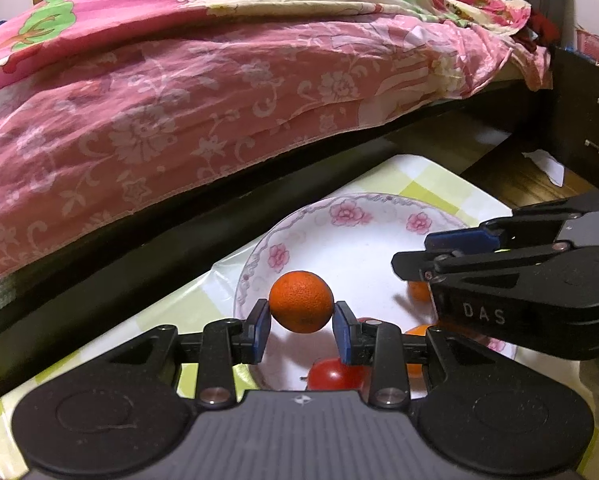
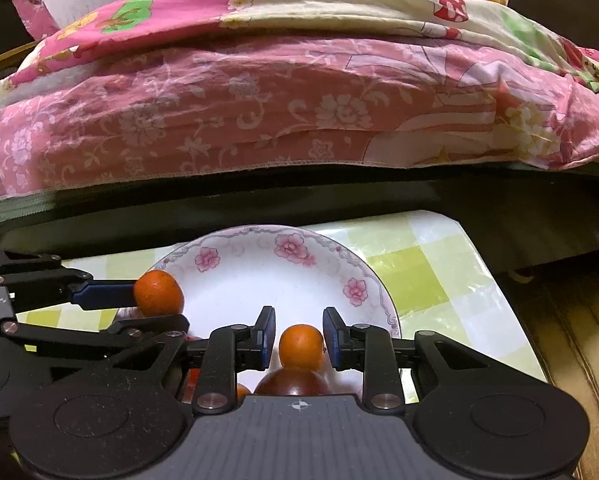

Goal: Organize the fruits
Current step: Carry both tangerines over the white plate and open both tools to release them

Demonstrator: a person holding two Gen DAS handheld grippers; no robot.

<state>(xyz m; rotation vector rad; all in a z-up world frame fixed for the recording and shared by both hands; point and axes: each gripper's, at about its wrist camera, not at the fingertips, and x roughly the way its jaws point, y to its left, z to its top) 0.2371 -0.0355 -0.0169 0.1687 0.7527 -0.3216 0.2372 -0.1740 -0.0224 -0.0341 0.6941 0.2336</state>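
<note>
Oranges and tomatoes sit together on a white plate [image 1: 339,216] with pink flowers round its rim. One orange [image 1: 301,301] is pinched between the two blue pads of the left gripper [image 1: 301,316], the pads touching its left and right sides, and it hangs above the plate near the left rim. The right wrist view shows the same orange [image 2: 158,293] at the tip of the left gripper's fingers, over the plate's left edge [image 2: 227,240].

A second orange [image 2: 302,347] lies in the gap between the jaws of the right gripper [image 2: 299,336]. The jaws stand wider than the fruit, with a clear space on each side, so neither pad touches it. This orange rests against a dark red tomato [image 2: 291,384] just below it, toward the camera. A sliver of another orange [image 2: 242,392] shows to the left of that tomato.

From the left wrist view, the right gripper [image 1: 419,256] comes in from the right side over the plate, one blue pad visible. Beneath it peek two more oranges [image 1: 418,291], partly hidden. A red tomato [image 1: 333,374] lies at the plate's near side, below the held orange.

The plate stands on a table covered with a yellow-green checked cloth [image 2: 419,272]. Beyond the table is a bed under a pink flowered blanket [image 1: 179,120].
</note>
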